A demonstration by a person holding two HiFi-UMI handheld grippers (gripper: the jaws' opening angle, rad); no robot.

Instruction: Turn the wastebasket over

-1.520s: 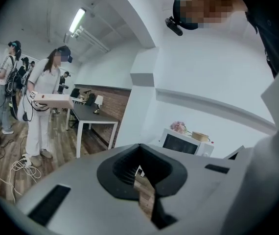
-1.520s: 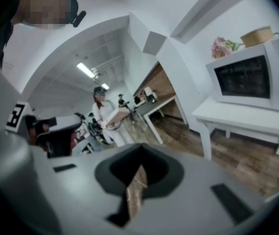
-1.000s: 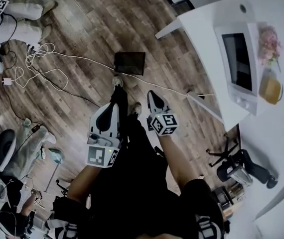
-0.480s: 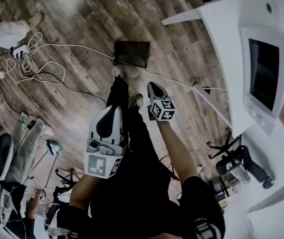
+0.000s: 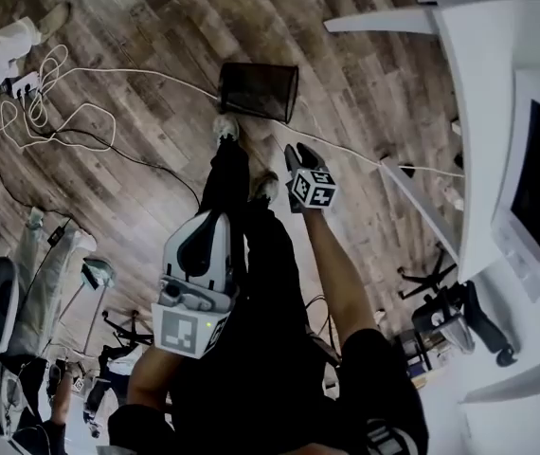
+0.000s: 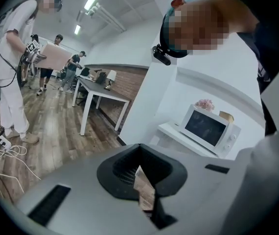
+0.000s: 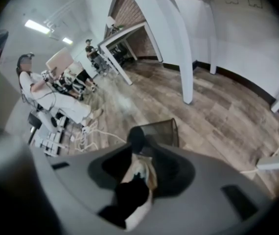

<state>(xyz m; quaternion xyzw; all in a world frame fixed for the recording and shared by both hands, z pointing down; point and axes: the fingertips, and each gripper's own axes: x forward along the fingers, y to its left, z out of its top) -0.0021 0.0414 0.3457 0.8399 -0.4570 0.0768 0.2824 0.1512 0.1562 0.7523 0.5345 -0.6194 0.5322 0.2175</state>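
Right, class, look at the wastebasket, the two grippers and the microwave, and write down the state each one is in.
wastebasket: standing on the floor, wider end up, not yet turned over.
left gripper: jaws together, holding nothing.
right gripper: jaws apart, have just been opening, nothing between them.
microwave: door closed.

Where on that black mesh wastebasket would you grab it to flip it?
Probably its upper edge, coming straight down from above: the black mesh wastebasket stands on end on the wooden floor, and a thin mesh wall suits a pinch. Which end faces up I cannot tell.
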